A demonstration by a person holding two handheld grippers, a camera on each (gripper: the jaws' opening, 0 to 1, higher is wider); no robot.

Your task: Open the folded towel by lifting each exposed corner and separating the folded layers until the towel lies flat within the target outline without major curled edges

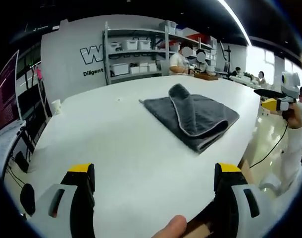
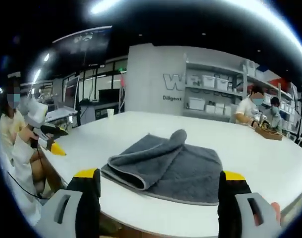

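Your towel [image 1: 193,116] sits on the white table [image 1: 116,148], well ahead of the L gripper [image 1: 153,196] and much nearer the R gripper [image 2: 158,198]. It's dark grey w/ pale edging and partly folded: one flap is rolled back over the middle in a raised hump, so there's a doubled layer there while the rest lies flat. No target outline can be made out on the tabletop.

Both grippers hang back off the cloth, jaws spread wide and empty, prob. because you're lining up a grab and haven't committed yet. In the R gripper view the near folded edge [image 2: 126,176] lies between your jaws, so that side looks like the easy first pick. Nothing's been unfolded yet by the look of it. Watch the thick hump; pinch only the top layer or you'll drag the whole towel.
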